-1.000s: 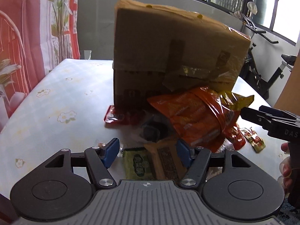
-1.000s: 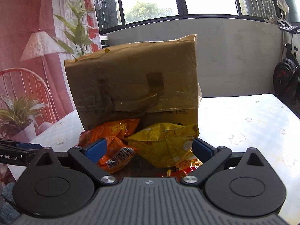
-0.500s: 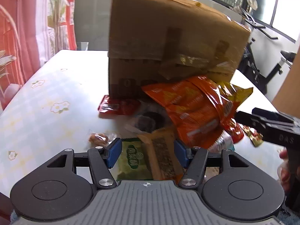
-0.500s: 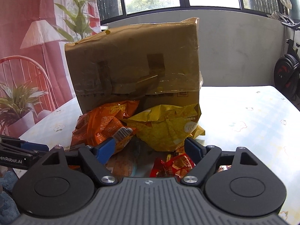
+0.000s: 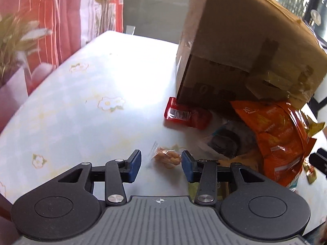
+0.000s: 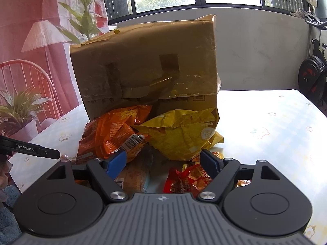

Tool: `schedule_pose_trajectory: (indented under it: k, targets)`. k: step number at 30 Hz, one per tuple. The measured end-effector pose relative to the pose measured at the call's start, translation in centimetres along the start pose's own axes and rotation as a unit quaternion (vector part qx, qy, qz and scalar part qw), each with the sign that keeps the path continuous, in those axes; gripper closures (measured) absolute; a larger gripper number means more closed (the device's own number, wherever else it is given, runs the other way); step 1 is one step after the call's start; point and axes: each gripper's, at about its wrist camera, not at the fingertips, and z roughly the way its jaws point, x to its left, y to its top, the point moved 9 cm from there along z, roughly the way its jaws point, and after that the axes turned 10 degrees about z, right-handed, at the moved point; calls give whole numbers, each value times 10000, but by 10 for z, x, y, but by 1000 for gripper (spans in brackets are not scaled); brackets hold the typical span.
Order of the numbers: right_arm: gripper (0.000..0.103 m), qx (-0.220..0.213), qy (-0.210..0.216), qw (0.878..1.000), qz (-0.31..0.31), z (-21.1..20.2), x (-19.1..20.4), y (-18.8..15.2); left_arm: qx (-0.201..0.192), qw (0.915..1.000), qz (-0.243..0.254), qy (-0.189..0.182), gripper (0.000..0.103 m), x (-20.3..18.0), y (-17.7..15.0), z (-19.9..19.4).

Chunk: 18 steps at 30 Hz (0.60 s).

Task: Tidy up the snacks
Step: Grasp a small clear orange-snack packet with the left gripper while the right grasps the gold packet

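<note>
A taped cardboard box stands on the white flowered table, also in the right wrist view. Snacks lie heaped before it: an orange bag, a red packet, a yellow bag, a red wrapper and a biscuit pack. My left gripper is open around a small clear packet of orange pieces. My right gripper is open, low over the red wrapper and biscuit pack.
Red curtains and potted plants stand left of the table. An exercise bike stands at the far right. The other gripper's tip shows at the left edge of the right wrist view.
My left gripper swung left, off the green and brown packets, to frame the small clear packet. My right gripper moved closer and lower over the pile.
</note>
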Motion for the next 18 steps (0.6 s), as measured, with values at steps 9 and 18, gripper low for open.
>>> schedule_pose_trajectory:
  k: [9, 18]
  targets:
    - [22, 78, 0, 10000, -32, 3, 0, -3, 245, 9970, -544, -483, 58, -16, 3, 12]
    - [22, 115, -70, 9999, 74, 6, -6, -4, 261, 9980, -564, -101, 66, -7, 7, 30]
